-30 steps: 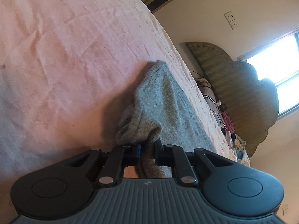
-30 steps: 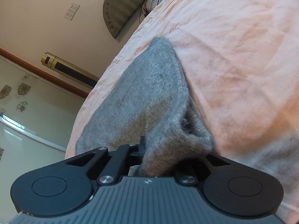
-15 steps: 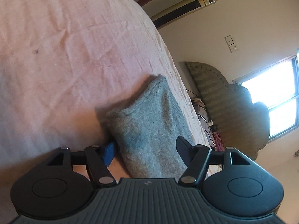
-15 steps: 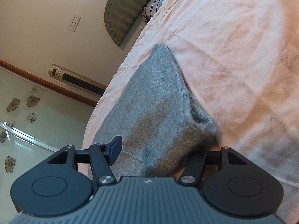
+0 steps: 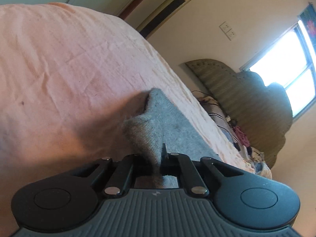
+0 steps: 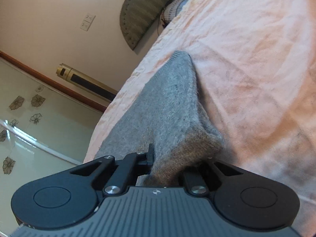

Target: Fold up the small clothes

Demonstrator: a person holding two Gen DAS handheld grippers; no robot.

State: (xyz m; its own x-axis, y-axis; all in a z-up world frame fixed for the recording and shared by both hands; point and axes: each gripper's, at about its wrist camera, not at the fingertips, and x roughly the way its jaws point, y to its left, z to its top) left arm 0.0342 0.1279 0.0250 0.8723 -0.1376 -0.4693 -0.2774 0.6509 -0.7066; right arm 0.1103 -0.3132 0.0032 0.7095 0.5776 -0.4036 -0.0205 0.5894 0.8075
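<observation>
A grey knitted garment (image 5: 177,126) lies on the pink bedsheet (image 5: 69,63). My left gripper (image 5: 156,158) is shut on its near corner and pulls the cloth up into a peak. In the right wrist view the same garment (image 6: 158,106) stretches away along the bed's edge. My right gripper (image 6: 167,162) is shut on a bunched near corner of it. The right gripper's far finger is hidden under the cloth.
The pink bedsheet (image 6: 246,49) covers the bed. A green padded headboard (image 5: 246,98) with pillows and small items stands at the far end. A gold and black tower unit (image 6: 85,81) stands by the wall. A bright window (image 5: 286,59) is behind the headboard.
Both grippers were shut on the garment a second ago, opened half a second ago, and have shut on its corners again. The cloth is lifted into peaks.
</observation>
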